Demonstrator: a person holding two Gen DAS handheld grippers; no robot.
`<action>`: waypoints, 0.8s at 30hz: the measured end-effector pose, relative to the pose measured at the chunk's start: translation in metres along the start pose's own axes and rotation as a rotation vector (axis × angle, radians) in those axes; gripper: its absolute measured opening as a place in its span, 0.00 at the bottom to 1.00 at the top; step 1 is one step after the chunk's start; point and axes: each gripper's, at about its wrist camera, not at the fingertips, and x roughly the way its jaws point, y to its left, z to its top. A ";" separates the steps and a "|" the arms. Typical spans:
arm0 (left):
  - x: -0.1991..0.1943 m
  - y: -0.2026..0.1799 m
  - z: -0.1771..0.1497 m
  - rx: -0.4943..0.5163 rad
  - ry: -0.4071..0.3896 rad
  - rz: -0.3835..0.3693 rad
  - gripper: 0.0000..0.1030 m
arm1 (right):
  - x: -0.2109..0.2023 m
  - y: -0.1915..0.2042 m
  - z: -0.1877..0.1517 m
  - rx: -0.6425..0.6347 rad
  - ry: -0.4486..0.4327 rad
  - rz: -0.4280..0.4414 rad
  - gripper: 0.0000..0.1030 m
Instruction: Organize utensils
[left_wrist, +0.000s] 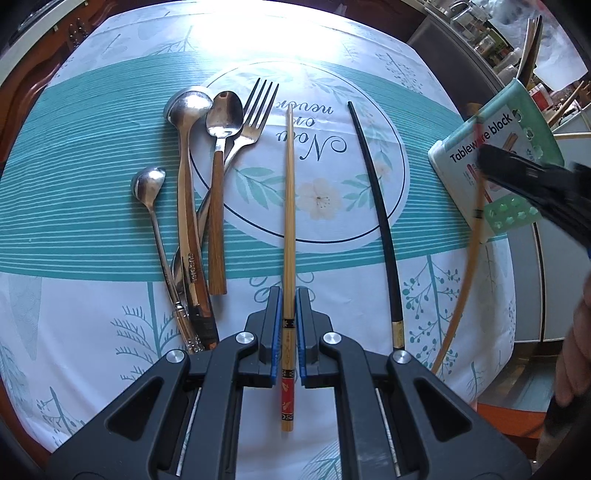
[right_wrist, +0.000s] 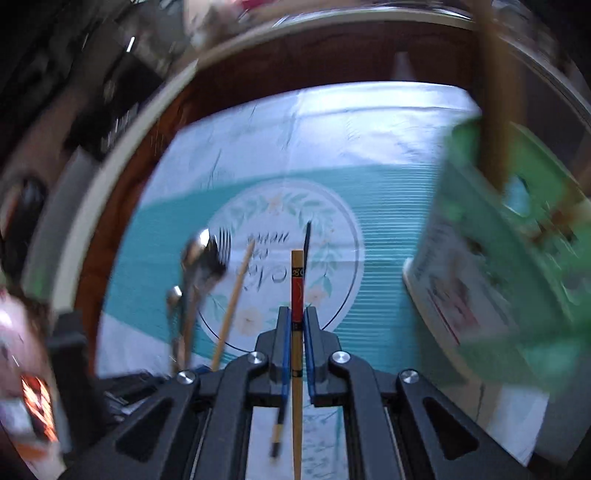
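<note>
The left gripper (left_wrist: 289, 317) is closed on a bamboo chopstick (left_wrist: 289, 206), with its blue pads pressed against the decorated end; the chopstick lies flat on the tablecloth (left_wrist: 92, 206), pointing away across the printed round emblem. The right gripper (right_wrist: 296, 334) is closed on a second bamboo chopstick (right_wrist: 296, 291), clamped near its red and black band, with the butt end projecting forward past the pads and the shaft running back between the arms. In the left wrist view this second chopstick is raised off the cloth at the right, beside the tableware box (left_wrist: 495, 147). The right wrist view is heavily blurred. A black chopstick (left_wrist: 373, 192) lies on the cloth right of the first bamboo chopstick and apart from it. To the left lies a cluster of cutlery: a small spoon (left_wrist: 149, 188), a large spoon (left_wrist: 186, 147), a wooden-handled spoon (left_wrist: 219, 155) and a fork (left_wrist: 255, 118), with handles overlapping. The green and white tableware box stands at the right edge of the table, tilted in view.
</note>
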 end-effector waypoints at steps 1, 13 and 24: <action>0.000 0.000 0.000 -0.004 0.000 -0.001 0.05 | -0.010 -0.006 -0.007 0.064 -0.045 0.016 0.06; 0.001 0.003 0.013 -0.001 0.015 -0.009 0.05 | -0.041 -0.083 -0.089 0.678 -0.223 0.003 0.06; 0.002 0.004 0.015 -0.007 0.008 -0.007 0.05 | -0.008 -0.137 -0.125 1.039 -0.094 0.012 0.10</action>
